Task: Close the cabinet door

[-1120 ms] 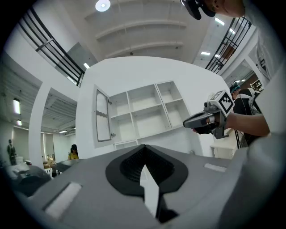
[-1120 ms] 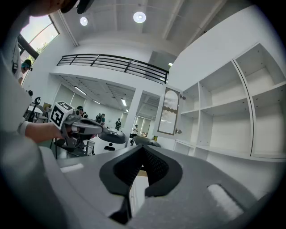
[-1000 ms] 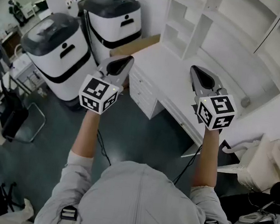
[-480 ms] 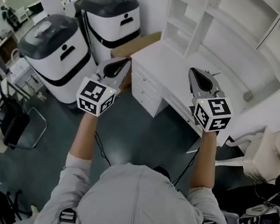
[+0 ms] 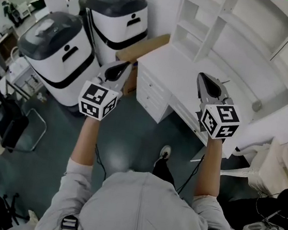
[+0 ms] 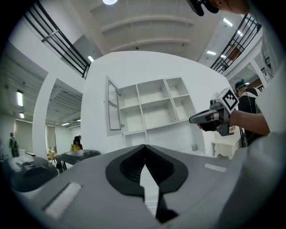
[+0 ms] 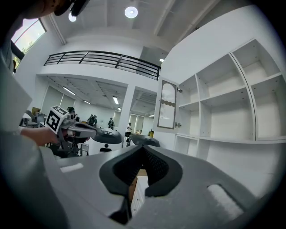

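Left gripper (image 5: pixel 128 65) and right gripper (image 5: pixel 202 78) both pinched closed, empty. Cabinet door (image 6: pixel 114 105) hangs open at 11 o'clock, well away. Narrow tips might skid off its edge or slam it.

No words, numbers or brand names legible in any view. Marks only: black-and-white square coded patterns on the left gripper (image 5: pixel 123 66) marker cube (image 5: pixel 99 100) and the right gripper (image 5: pixel 204 78) marker cube (image 5: pixel 220 121). A black dot-over-bar symbol is on the near white machine (image 5: pixel 53 72) and the far white machine (image 5: pixel 115 33).
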{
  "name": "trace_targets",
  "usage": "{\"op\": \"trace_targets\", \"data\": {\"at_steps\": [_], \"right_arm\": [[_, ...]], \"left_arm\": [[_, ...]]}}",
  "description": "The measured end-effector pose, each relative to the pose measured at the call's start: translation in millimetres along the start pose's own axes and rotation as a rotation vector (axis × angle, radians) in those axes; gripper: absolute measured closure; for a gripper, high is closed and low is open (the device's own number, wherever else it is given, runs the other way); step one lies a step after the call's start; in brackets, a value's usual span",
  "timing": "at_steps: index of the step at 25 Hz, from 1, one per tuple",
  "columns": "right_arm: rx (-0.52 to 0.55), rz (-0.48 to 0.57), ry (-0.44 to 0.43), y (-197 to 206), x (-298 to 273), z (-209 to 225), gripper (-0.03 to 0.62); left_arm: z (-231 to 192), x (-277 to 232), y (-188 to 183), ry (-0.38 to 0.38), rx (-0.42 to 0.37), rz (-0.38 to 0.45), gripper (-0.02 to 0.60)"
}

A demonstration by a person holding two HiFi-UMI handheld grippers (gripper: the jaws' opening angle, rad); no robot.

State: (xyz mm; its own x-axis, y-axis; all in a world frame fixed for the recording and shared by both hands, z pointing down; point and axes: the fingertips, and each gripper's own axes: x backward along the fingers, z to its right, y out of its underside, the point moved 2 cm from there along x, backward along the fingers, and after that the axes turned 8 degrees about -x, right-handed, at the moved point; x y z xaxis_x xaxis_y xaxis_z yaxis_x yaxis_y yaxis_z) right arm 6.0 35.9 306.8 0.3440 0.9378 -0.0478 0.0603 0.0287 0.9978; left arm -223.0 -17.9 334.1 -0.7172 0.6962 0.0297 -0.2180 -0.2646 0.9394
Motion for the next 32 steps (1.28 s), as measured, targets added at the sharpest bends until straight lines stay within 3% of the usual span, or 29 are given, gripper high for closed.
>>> {"op": "trace_targets", "data": {"at_steps": [6, 20, 32], "right_arm": [[0.025, 0.019, -0.043, -4.6, -46.7, 41.5, 0.592], [0.06, 0.036, -0.15, -38.6, -145.1, 183.7, 0.592], [0.022, 0.004, -0.218, -24.0, -190.2, 232.5, 0.592]], "left_arm": [[-19.8, -51.8, 6.4, -0.041, -0.017, -0.014, 0.565], [-46.8, -205.9, -17.7, -0.145, -0.021, -0.02, 0.565], [-61.3, -263.2, 0.8, -0.195, 0.034, -0.072, 0.565]]}}
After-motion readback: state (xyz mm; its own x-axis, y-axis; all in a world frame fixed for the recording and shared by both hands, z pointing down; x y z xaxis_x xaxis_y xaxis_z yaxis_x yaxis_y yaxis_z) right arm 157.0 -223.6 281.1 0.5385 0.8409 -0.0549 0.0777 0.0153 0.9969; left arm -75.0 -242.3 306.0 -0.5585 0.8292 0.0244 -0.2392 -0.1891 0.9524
